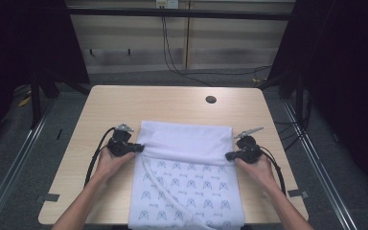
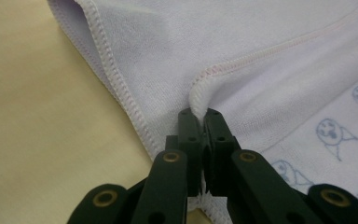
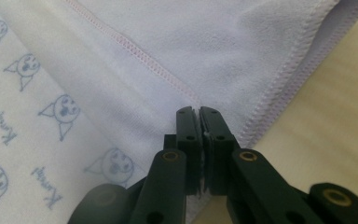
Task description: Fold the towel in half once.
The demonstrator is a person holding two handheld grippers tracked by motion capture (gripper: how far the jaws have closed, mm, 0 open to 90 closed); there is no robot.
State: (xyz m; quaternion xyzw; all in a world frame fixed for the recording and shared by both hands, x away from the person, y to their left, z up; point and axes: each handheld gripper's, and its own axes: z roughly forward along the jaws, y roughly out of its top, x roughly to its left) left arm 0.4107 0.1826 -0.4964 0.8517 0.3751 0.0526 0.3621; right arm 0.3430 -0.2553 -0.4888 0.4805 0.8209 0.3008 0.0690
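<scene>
Towel point(image 1: 187, 182) lies centred on the desk point(image 1: 124, 103), far part folded back. Left gripper point(image 1: 140, 147) and right gripper point(image 1: 228, 156) each clamp that fold's hem ends, apparently to carry it evenly.

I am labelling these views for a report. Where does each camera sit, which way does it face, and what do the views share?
High view: above the person's side, facing forward and down on the table; forearms, left gripper, right gripper.
Left gripper view: on that gripper, looking along its jaws, shut on a towel hem.
Right gripper view: likewise, jaws shut on the opposite edge.
Shared: the white towel with its printed faces, and the table.
</scene>
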